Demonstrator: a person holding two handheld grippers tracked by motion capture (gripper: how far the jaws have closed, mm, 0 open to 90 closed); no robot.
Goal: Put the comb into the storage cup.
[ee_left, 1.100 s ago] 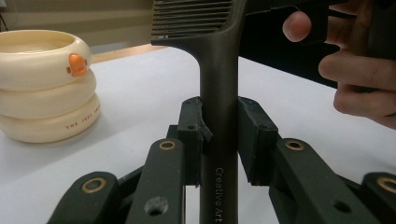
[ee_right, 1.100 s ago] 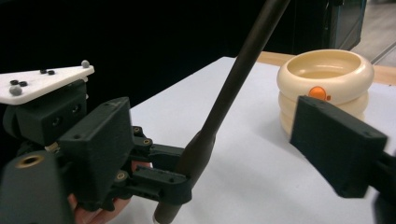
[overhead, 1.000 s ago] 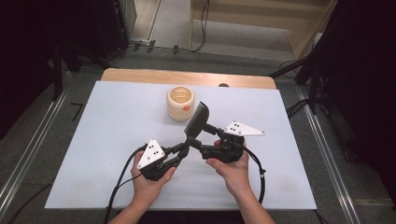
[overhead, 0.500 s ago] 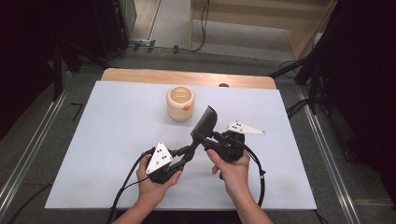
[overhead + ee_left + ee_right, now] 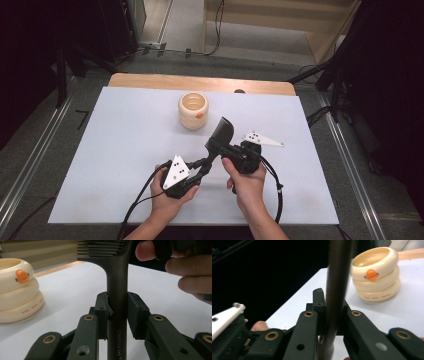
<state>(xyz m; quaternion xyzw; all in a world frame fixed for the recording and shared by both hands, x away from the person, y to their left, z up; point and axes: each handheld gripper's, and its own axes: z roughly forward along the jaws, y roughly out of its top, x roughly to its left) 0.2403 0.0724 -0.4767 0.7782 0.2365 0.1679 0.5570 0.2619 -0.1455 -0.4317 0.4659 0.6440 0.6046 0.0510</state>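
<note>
You've got the comb off the table, just on your side of the cream cup. Left gripper is clamped on its handle; right gripper has just been closing and now pinches the handle too, likely a handover. Path to the cup looks unobstructed.

Black plastic comb: matt, smooth handle with small pale printed lettering. Cream ringed cup with an orange duck mark: glossy, smooth, ceramic or plastic, cannot tell which. White table sheet: matt, smooth, with a bare wood edge behind.
</note>
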